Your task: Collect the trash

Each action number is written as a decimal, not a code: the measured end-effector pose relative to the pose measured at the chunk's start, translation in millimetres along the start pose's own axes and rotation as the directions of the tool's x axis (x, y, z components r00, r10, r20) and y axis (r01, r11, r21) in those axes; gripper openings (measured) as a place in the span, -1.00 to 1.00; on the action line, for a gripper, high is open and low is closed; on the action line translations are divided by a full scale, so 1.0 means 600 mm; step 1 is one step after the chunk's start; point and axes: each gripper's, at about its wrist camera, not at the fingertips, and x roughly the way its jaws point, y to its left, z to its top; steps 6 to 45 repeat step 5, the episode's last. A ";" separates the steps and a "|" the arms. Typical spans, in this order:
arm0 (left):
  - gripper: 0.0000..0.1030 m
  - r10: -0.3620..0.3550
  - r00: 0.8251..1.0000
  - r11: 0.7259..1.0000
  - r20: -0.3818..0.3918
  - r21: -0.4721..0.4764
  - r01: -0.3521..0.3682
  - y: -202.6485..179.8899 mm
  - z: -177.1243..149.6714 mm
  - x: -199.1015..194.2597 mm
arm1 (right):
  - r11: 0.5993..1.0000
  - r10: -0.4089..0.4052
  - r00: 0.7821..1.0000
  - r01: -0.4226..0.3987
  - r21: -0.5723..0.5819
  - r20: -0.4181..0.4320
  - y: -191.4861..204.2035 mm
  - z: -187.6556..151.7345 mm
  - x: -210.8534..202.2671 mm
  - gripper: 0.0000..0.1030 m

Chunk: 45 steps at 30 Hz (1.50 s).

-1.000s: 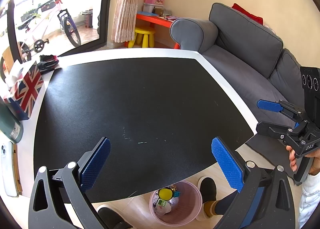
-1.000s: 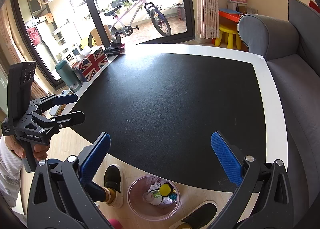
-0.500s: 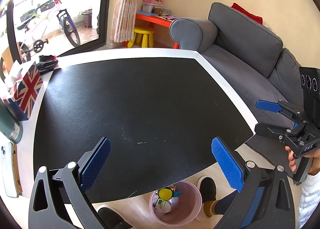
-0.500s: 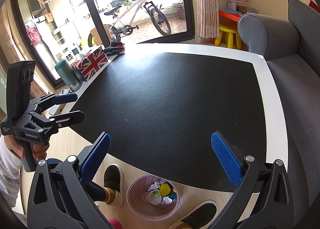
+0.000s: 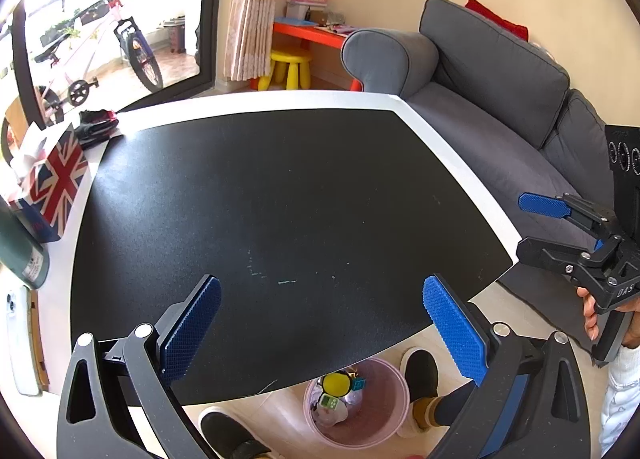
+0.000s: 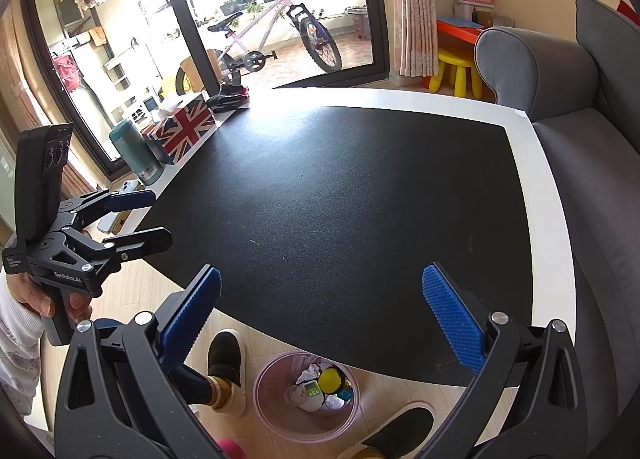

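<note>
Grey sofa [image 5: 500, 71] runs along the far right side of the black tabletop [image 5: 280, 195], whose left edge carries a Union Jack tissue box [image 5: 52, 187]. On the floor below the near edge stands a pink bin [image 6: 306, 399] holding the trash [image 6: 316, 385], between two dark shoes. Both the left gripper [image 5: 316, 323] and the right gripper [image 6: 318, 317] hover with fingers spread wide, holding nothing.
</note>
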 end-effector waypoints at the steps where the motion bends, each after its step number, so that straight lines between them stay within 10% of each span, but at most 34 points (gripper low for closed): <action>1: 0.88 0.000 1.000 1.000 -0.002 0.001 0.000 0.000 -0.001 0.000 | 1.000 -0.001 1.000 0.001 0.000 -0.001 0.000 0.000 0.000 0.92; 45: 0.88 -0.013 1.000 1.000 0.005 0.004 0.013 0.002 -0.002 -0.001 | 1.000 0.000 1.000 0.000 0.001 -0.002 -0.001 0.000 0.001 0.92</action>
